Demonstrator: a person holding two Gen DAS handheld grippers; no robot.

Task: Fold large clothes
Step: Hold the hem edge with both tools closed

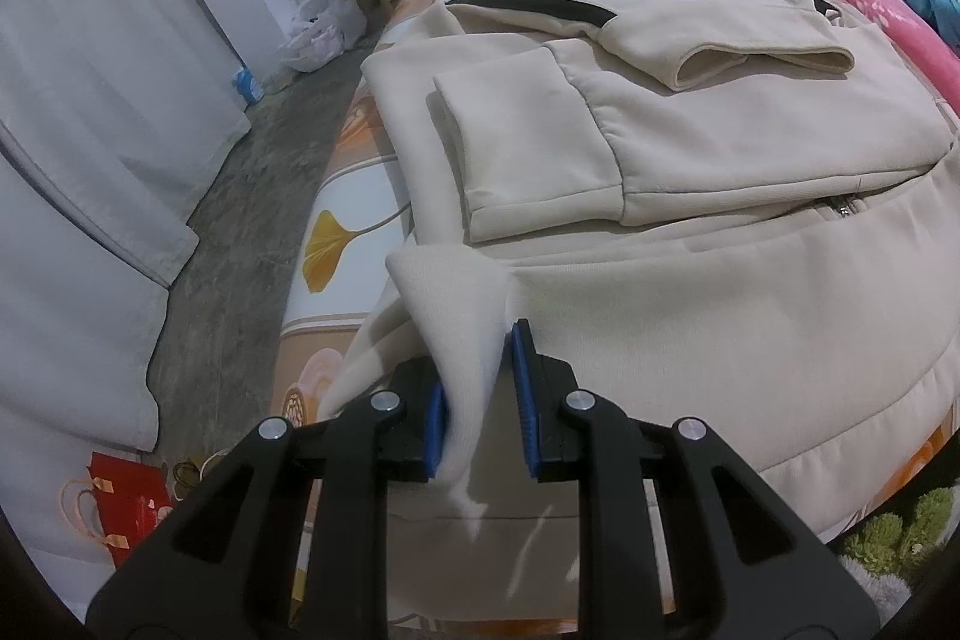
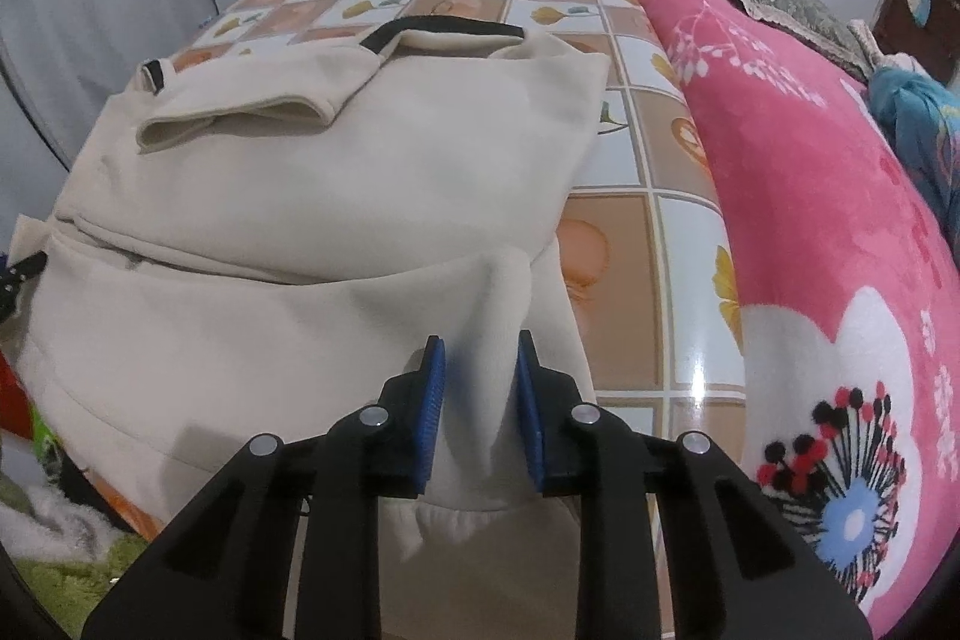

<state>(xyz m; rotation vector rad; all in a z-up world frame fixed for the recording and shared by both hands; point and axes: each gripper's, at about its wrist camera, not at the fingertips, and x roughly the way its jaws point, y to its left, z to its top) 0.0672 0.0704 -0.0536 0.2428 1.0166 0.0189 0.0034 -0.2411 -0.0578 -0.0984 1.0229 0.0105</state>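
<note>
Pinching the near hem of the cream jacket [image 1: 690,316], the left tongs [image 1: 480,400] and right tongs [image 2: 480,400] each stood nearly closed on a bunched corner of cloth. Ahead of both lay the jacket on the patterned bed [image 2: 648,232], sleeves already crossed inward. Probably next: lifting the hem forward toward the collar. Just right of the right tongs, the pink blanket [image 2: 810,220] crowded the fold.

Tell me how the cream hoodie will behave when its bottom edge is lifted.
The cream hoodie is probably floppy: its hem bunches where the left gripper and right gripper pinch it. It looks thick, so likely heavy. The folded sleeves may slide off.
</note>
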